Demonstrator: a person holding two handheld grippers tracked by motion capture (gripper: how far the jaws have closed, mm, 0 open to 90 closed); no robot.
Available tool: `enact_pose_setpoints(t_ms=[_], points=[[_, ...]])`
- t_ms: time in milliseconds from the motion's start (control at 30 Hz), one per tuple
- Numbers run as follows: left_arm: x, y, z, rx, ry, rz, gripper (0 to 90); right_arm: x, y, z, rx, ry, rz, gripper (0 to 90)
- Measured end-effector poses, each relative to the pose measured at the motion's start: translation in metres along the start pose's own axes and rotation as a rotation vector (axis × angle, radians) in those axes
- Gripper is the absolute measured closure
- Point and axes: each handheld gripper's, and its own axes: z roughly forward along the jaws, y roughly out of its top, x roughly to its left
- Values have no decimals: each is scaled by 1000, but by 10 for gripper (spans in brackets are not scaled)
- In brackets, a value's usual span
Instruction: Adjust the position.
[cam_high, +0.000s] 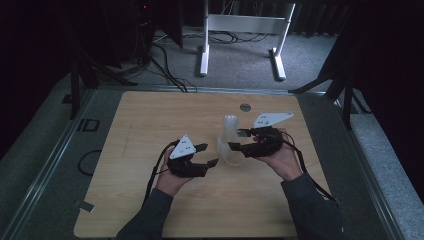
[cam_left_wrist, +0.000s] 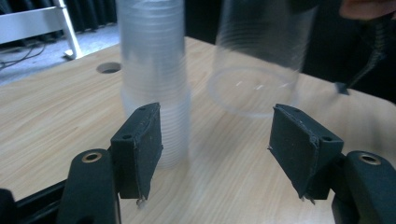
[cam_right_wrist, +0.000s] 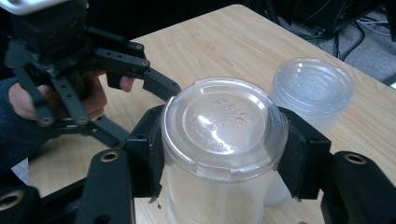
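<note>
Presently, item one: clear plastic cup (cam_right_wrist: 224, 140), upside down in our right gripper (cam_right_wrist: 224, 154), jaws clamped on its sides, low over the surface (cam_high: 150, 120), right of centre. Light, thin-walled, slick, probably crushable; we would hold it mid-wall, gently. Item two: cup stack (cam_left_wrist: 154, 84), just beside. Left gripper (cam_left_wrist: 215, 144), empty with jaws apart, stands near.
</note>
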Motion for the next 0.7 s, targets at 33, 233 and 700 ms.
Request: enact_pose_setpoints(t_ms=[33, 233, 700], points=[[-1, 0, 0, -7, -9, -2, 337, 1, -1, 2, 0, 1, -1, 409], [-6, 4, 3, -6, -23, 14, 303, -1, -6, 3, -39, 28, 40, 410], [-16, 10, 15, -85, -56, 7, 268, -1, -10, 1, -91, 59, 79, 410]])
